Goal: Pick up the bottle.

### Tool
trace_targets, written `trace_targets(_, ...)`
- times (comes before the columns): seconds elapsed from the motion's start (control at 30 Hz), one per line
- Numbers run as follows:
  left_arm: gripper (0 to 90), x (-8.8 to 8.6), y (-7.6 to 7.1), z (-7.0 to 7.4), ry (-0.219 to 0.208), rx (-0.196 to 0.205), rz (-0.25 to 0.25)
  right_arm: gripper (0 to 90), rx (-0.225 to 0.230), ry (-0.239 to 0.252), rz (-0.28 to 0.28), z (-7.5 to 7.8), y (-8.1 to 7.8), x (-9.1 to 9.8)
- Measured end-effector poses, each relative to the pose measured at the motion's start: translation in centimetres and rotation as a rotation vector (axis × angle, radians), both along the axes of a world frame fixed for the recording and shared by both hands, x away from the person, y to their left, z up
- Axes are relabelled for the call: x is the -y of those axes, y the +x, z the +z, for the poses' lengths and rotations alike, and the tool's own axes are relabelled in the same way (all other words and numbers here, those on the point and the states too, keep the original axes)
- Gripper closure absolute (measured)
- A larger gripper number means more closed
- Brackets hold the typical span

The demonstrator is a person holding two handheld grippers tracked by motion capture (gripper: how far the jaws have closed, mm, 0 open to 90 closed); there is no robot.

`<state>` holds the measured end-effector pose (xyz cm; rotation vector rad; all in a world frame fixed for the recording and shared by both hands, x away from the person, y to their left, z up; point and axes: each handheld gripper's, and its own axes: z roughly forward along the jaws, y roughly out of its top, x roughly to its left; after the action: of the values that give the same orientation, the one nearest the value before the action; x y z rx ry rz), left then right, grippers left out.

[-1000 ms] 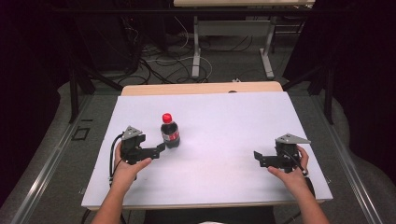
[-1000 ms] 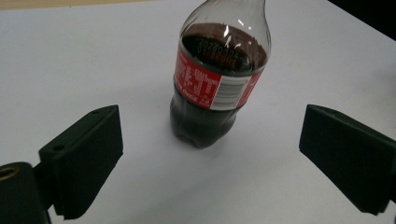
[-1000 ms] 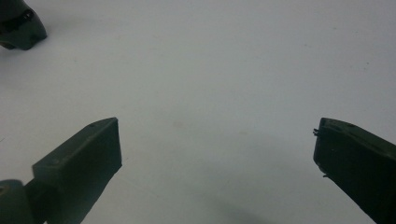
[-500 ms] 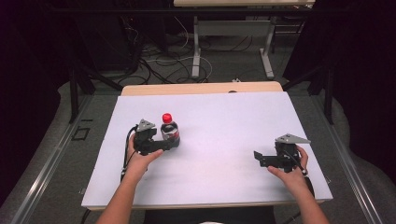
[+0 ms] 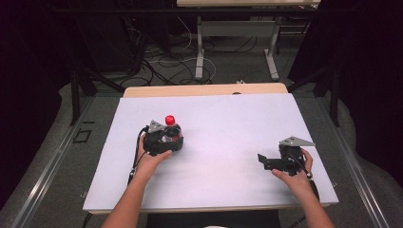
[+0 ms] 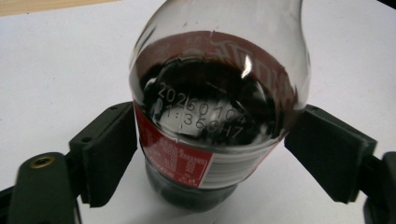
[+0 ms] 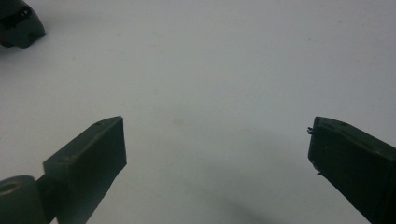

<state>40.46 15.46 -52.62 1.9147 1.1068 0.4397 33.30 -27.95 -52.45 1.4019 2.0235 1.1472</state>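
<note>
**A:** From the high view we see the bottle (image 5: 172, 128) standing upright on the white table (image 5: 223, 118), in its left half, about midway between the near and far edges. Its red cap (image 5: 170, 119) shows above the left gripper (image 5: 170, 141), which sits right at the bottle's body from the near-left side.

**B:** We agree, though from up there the gripper's body hides where the pads meet the bottle. The left gripper view settles it for us: the bottle (image 6: 217, 107) stands between the two black jaws, and both pads lie against its sides at the level of the red label (image 6: 184, 161). The jaws have just been closing, with the bottle between them, and we read it as a grip on the bottle.

**A:** That close view also gives us the dark drink inside, the printed date code on the clear shoulder, and the base resting on the table. The cap is cut off at the top there.

**B:** And the right gripper (image 5: 264, 160)? In the high view we see it low over the near-right part of the table, well apart from the bottle, jaws pointing left.

**A:** In the right gripper view its jaws stand wide apart with bare white table (image 7: 210, 70) between them, so we call it open. At the far left corner there we catch a dark bit of the left gripper (image 7: 18, 25).
</note>
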Motion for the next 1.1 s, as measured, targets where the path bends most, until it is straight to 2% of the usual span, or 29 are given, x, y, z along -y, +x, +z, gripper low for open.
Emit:
trace_targets(0.03, 21.3, 0.05, 0.0, -0.01, 0.006, 0.007, 0.005, 4.0, -0.007, 0.0, 0.007, 0.02, -0.02, 0.05)
trace_targets(0.17, 26.3, -0.02, -0.02, -0.14, -0.014, 0.017, 0.024, 4.8, 0.009, -0.013, 0.007, -0.15, 0.07, -0.01)
trace_targets(0.27, 26.6, -0.04, -0.01, -0.16, -0.013, 0.019, 0.021, 5.2, -0.011, -0.003, 0.011, -0.12, 0.0, -0.09)
trace_targets(0.6, 28.3, 0.01, -0.18, -0.25, 0.01, 0.055, 0.018, 6.2, -0.002, -0.026, 0.022, -0.19, 0.01, -0.19)
trace_targets(0.97, 29.5, -0.07, -0.51, -0.02, 0.011, 0.102, 0.021, 6.6, 0.002, -0.019, 0.024, -0.25, 0.02, -0.27)
trace_targets(1.1, 30.1, -0.01, -0.61, 0.02, 0.014, 0.103, 0.016, 7.3, 0.002, -0.025, 0.026, -0.24, 0.02, -0.31)
